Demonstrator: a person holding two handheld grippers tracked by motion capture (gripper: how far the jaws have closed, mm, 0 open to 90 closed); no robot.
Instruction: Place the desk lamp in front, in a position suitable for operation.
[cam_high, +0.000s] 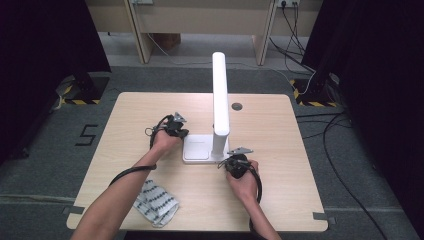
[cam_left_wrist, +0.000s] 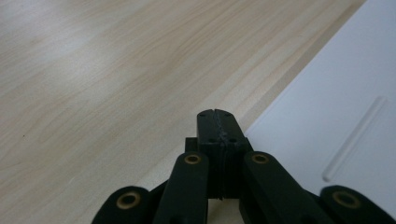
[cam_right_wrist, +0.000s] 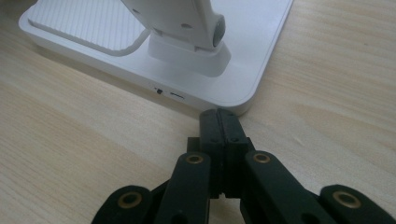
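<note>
Left hand-held gripper (cam_left_wrist: 217, 114) — jaws pressed together, holding nothing — its tips just beside the white lamp base (cam_high: 199, 148). Right hand-held gripper (cam_right_wrist: 218, 113) likewise closed and empty, tips just short of the base's corner on the bench (cam_high: 280, 150).

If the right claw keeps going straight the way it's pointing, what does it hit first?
Most likely the near corner of the white lamp base: the shut right claw points right at its edge, though whether they already touch is unclear.
</note>
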